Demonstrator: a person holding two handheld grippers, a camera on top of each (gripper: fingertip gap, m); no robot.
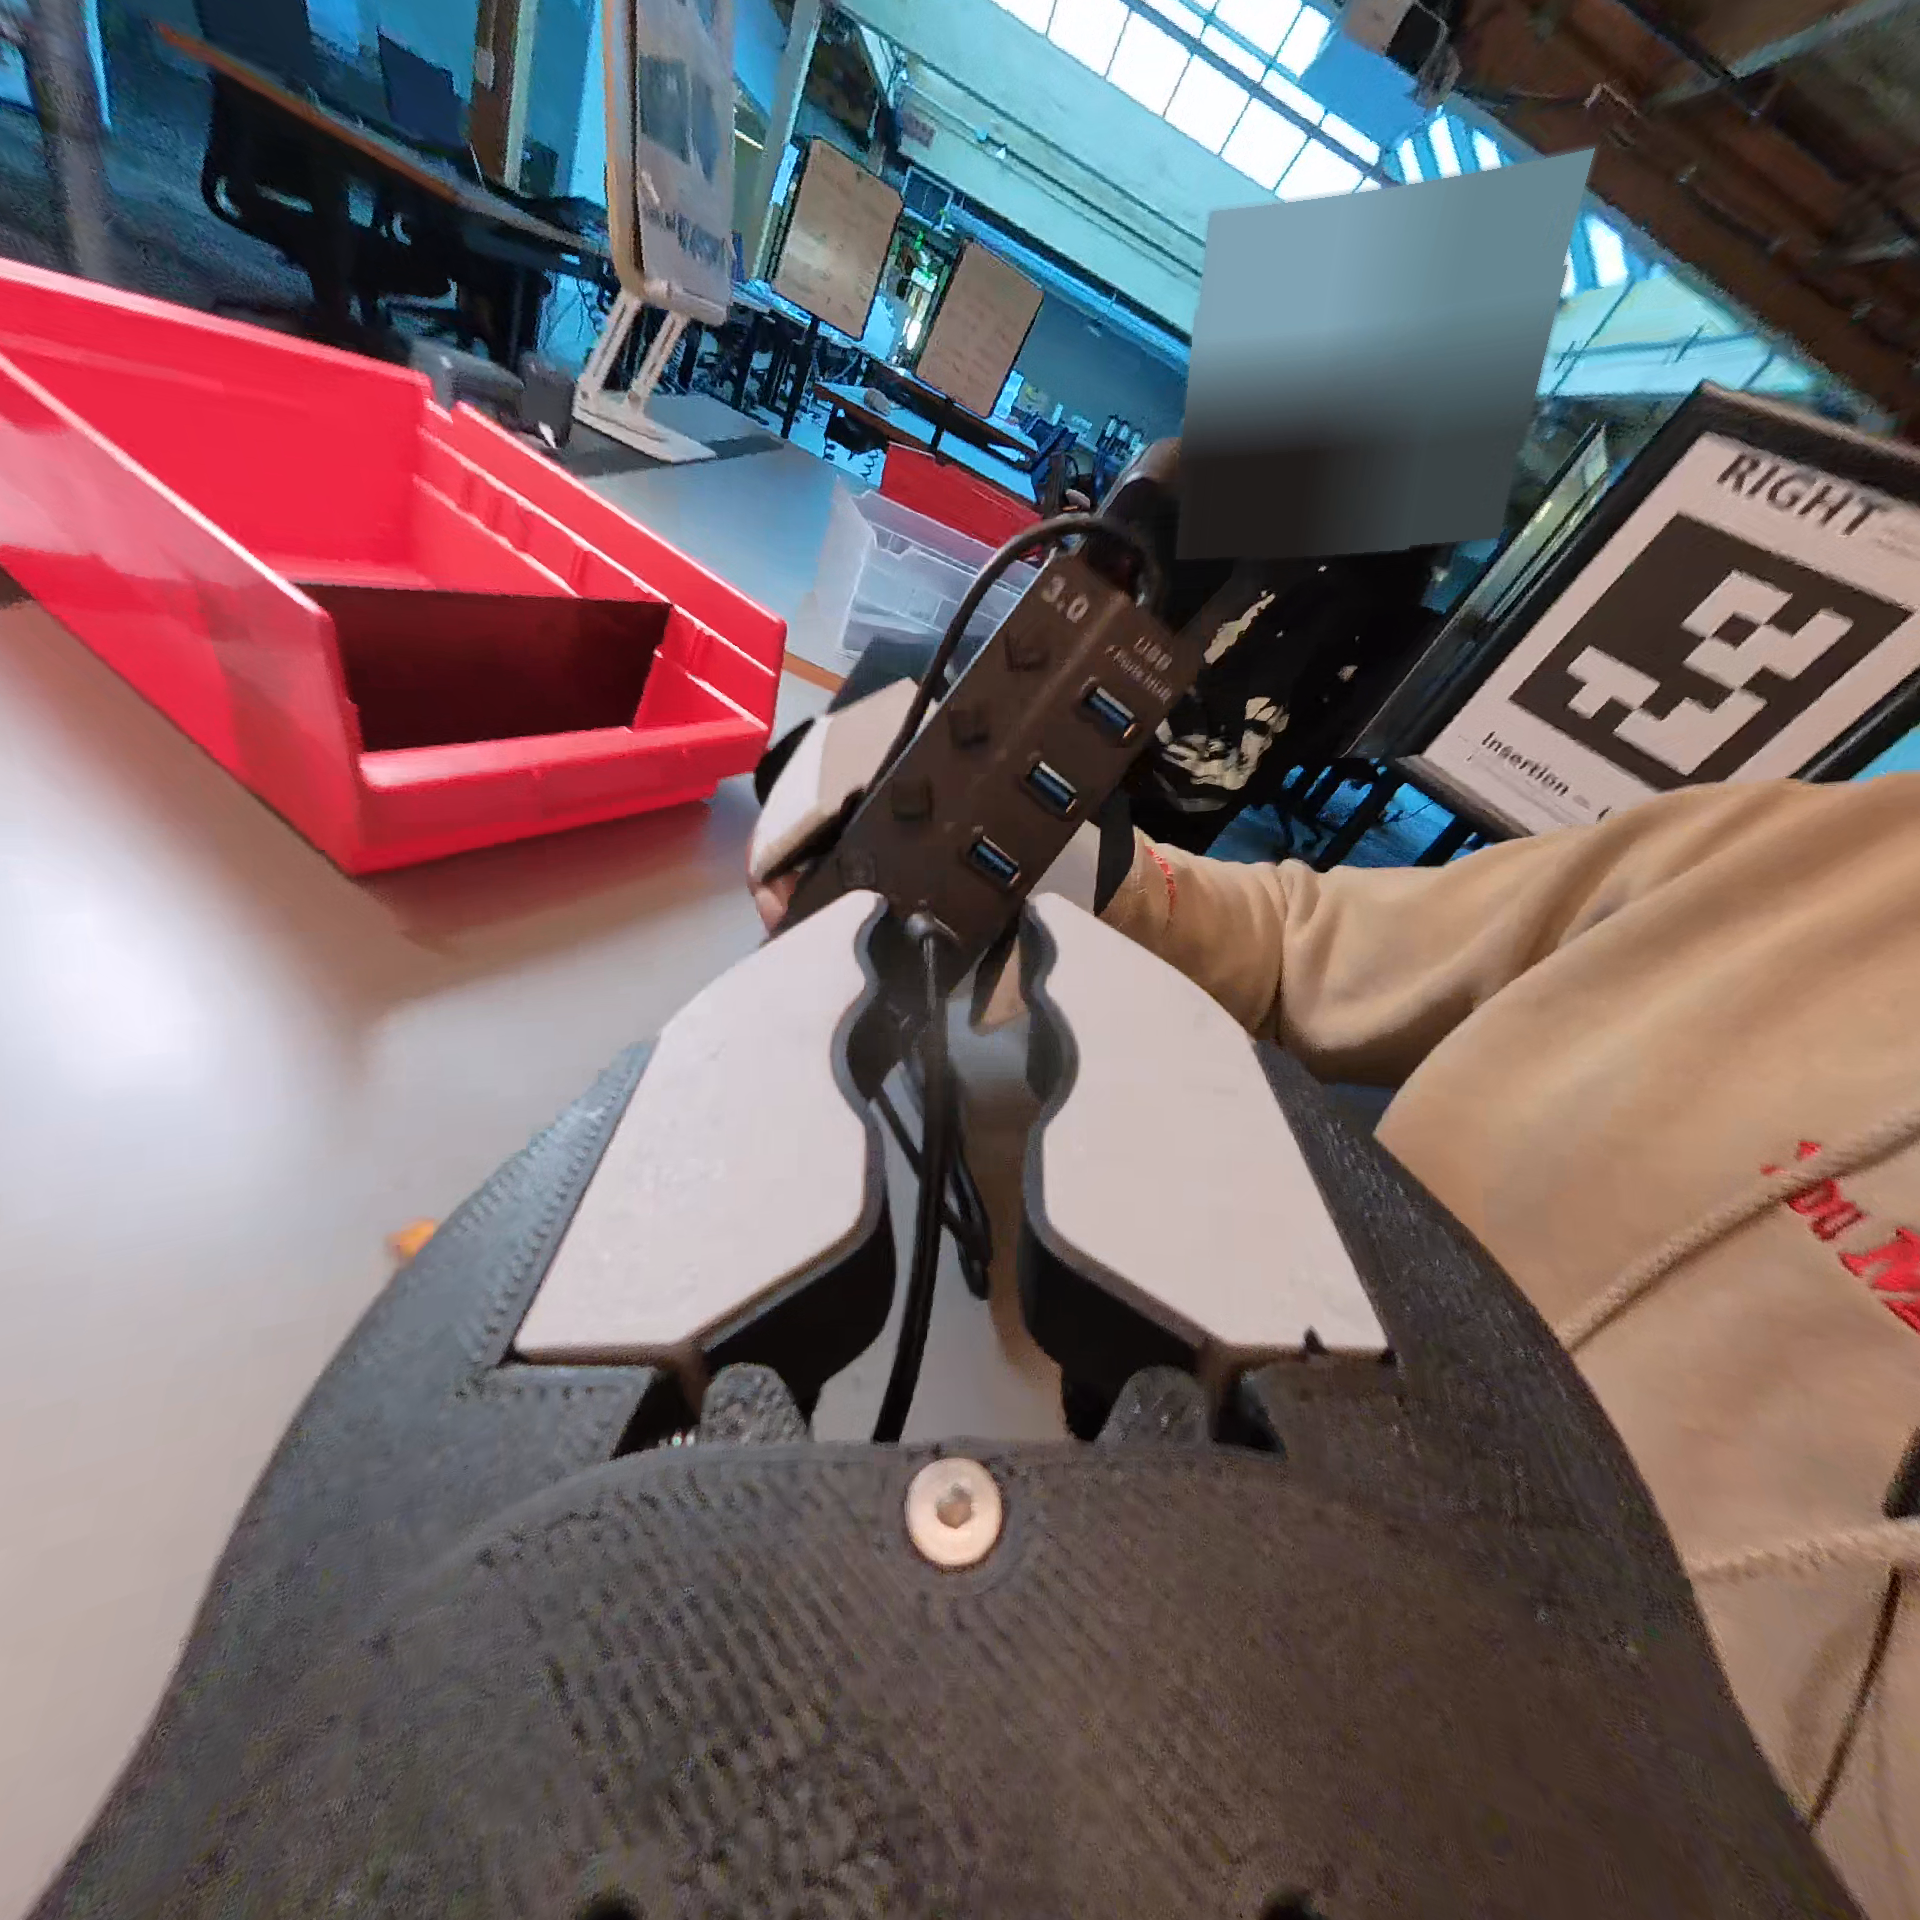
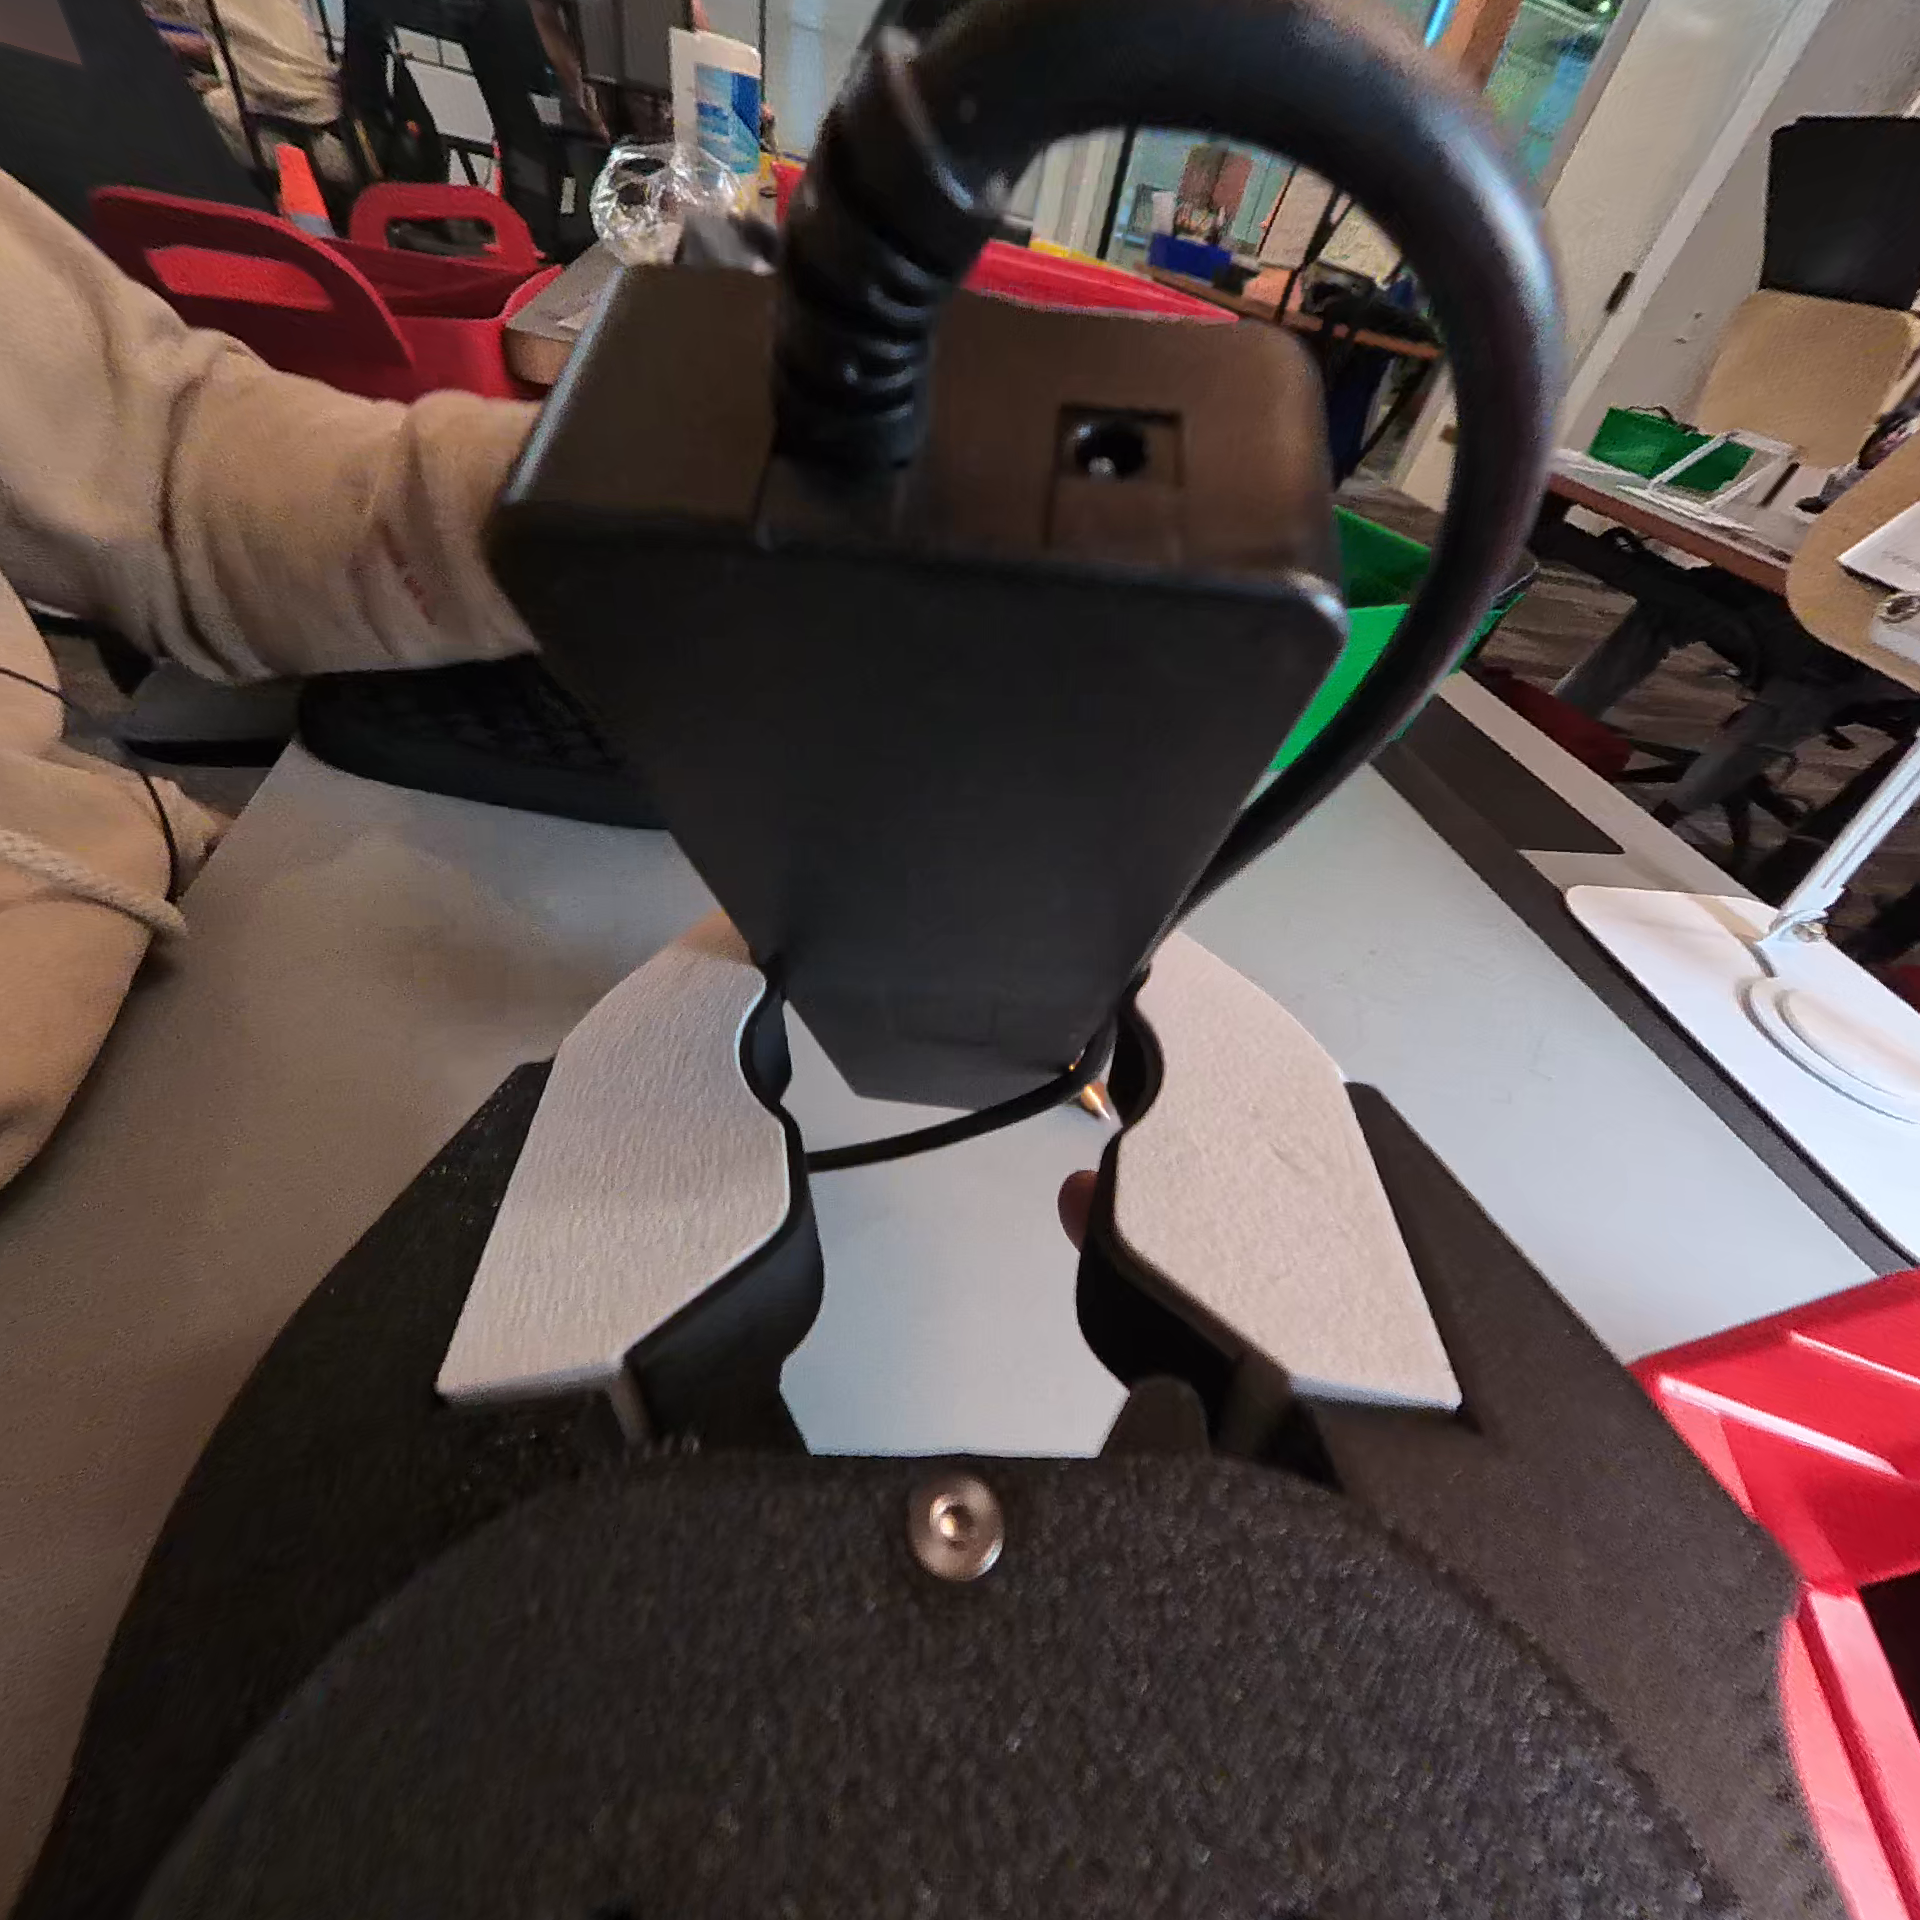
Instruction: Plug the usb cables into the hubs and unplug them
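**Grey surface, hub held up between two hand-held grippers**

Grey surface (image 1: 187,1039) runs under both tools. From the left wrist view, the left hand-held gripper (image 1: 951,925) has its tips clamped on a black plug at the hub's lower end, the cable (image 1: 925,1195) trailing back between the fingers. Above it the hub (image 1: 997,769) stands tilted, three blue ports showing. From the right wrist view, the right hand-held gripper (image 2: 945,1023) pinches the hub's narrow end, its thick cord looping overhead. A red bin (image 1: 416,623) sits well to the left.
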